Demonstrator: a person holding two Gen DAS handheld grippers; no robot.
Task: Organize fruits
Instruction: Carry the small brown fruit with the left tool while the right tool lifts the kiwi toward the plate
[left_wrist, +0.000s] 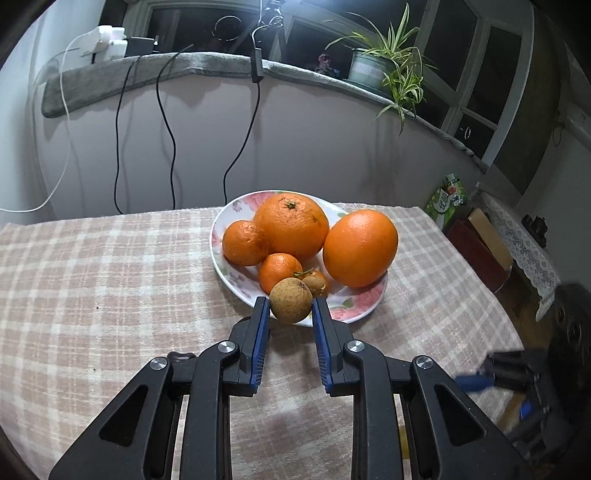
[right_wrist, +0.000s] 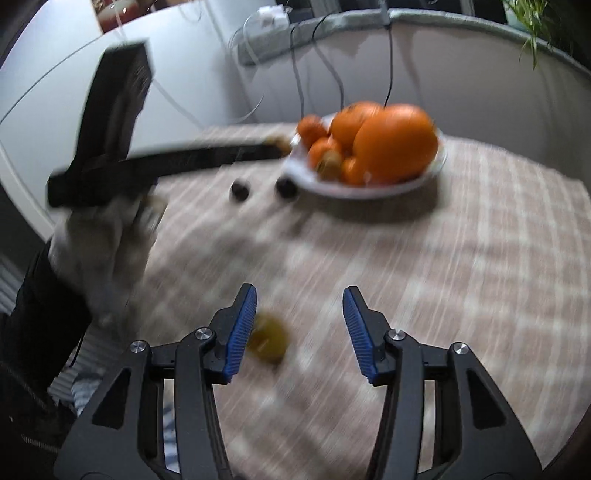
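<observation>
Left wrist view: your left gripper (left_wrist: 290, 308) pinches a small brown fruit (left_wrist: 291, 301) between its 2 fingertips, just above the near rim of the plate (left_wrist: 354, 308) of oranges.

Right wrist view: your right gripper (right_wrist: 299, 301) stands spread, pressing nothing; a blurred yellowish fruit (right_wrist: 269, 341) lies on the checked cloth (right_wrist: 461, 258) just beside its left pad.

Desk (left_wrist: 110, 266) under pink-and-white plaid cloth. Behind its far edge, pale curved wall (left_wrist: 314, 140) topped by grey padded ledge (left_wrist: 177, 70); black cables (left_wrist: 166, 122) hanging down. Potted spider plant (left_wrist: 388, 55) on ledge. Dark windows (left_wrist: 461, 55) above, white frames. Bright lamp glare top centre.
</observation>
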